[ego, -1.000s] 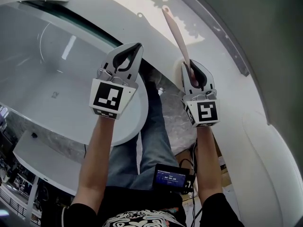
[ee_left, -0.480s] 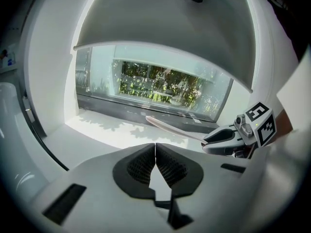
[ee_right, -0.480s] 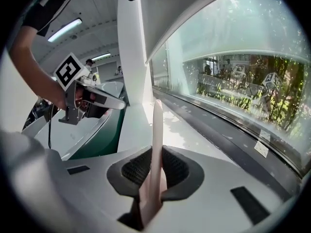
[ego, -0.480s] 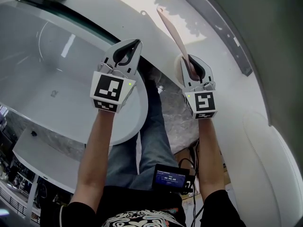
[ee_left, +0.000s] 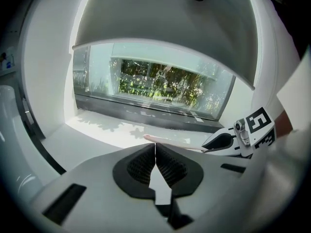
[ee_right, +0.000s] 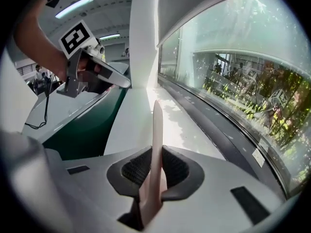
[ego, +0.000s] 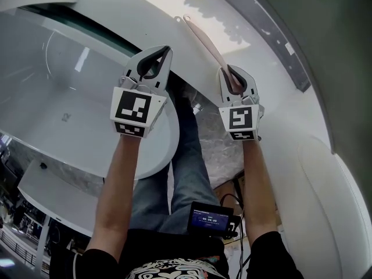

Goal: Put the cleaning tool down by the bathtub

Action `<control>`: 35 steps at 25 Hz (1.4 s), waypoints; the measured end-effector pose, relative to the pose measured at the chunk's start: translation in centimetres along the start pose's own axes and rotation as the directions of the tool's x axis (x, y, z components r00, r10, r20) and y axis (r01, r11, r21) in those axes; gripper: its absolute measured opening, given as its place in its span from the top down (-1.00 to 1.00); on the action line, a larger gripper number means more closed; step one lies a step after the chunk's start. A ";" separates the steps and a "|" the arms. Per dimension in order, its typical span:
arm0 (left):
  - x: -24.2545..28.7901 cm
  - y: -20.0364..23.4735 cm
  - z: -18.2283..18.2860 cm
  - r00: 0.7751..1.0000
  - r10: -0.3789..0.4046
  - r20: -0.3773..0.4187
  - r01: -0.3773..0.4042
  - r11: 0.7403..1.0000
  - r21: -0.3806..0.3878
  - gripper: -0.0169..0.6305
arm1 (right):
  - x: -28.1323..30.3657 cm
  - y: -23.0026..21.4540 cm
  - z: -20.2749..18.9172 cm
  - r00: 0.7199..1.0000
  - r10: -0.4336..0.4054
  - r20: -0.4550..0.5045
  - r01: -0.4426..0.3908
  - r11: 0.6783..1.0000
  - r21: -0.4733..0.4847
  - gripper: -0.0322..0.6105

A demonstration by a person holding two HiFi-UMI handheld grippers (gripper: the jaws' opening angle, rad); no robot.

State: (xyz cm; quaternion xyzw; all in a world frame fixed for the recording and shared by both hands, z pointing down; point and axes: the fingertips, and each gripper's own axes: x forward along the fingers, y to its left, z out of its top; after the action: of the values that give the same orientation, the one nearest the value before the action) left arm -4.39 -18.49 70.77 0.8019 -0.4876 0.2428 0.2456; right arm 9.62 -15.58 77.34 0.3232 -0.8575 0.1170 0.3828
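Note:
The cleaning tool (ego: pixel 204 40) is a long, flat pink stick. My right gripper (ego: pixel 231 73) is shut on its lower end, and the rest slants up and left over the white ledge (ego: pixel 145 16) behind the bathtub (ego: pixel 58 80). In the right gripper view the tool (ee_right: pixel 156 140) stands up between the pads, pointing along the ledge (ee_right: pixel 138 115). Left of it, above the tub rim, my left gripper (ego: pixel 164 52) is shut with nothing in it. The left gripper view shows its pads (ee_left: pixel 167 165) pressed together and the tool's tip (ee_left: pixel 167 140) beyond them.
A dark window frame (ego: pixel 279 45) runs along the far side of the ledge, with glass and greenery behind it (ee_left: pixel 165 86). Below my arms are the person's jeans (ego: pixel 186 156), a small screen device (ego: pixel 210 218) and cables. A white curved body (ego: pixel 331 179) fills the right.
My right gripper has shifted a little left, and the tool's tip has swung left and lower toward the ledge. The left gripper has barely moved.

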 end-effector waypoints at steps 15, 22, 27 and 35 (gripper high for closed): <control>0.0 -0.8 0.2 1.000 -0.014 -0.015 0.015 0.999 0.036 0.90 | 1.4 -0.4 -0.6 0.985 -0.014 -0.170 0.015 1.000 0.004 0.66; -0.3 -1.5 0.4 1.000 -0.019 -0.015 0.020 0.999 0.047 0.90 | 1.0 -0.6 -0.4 0.985 -0.019 -0.174 0.022 1.000 0.016 0.66; -0.6 -1.7 0.7 1.000 -0.020 -0.005 0.020 0.999 0.047 0.90 | 0.3 -0.6 -0.4 0.985 -0.029 -0.171 0.032 0.999 0.015 0.66; -1.0 -1.4 0.8 1.000 -0.015 0.002 0.015 0.999 0.031 0.90 | 0.3 -0.2 -0.2 0.985 -0.018 -0.173 0.022 1.000 0.018 0.66</control>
State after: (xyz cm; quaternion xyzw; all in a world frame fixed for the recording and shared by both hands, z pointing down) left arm -3.37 -17.79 69.34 0.8094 -0.4782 0.2475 0.2344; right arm 9.72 -15.81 77.63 0.3243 -0.8167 0.1493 0.4534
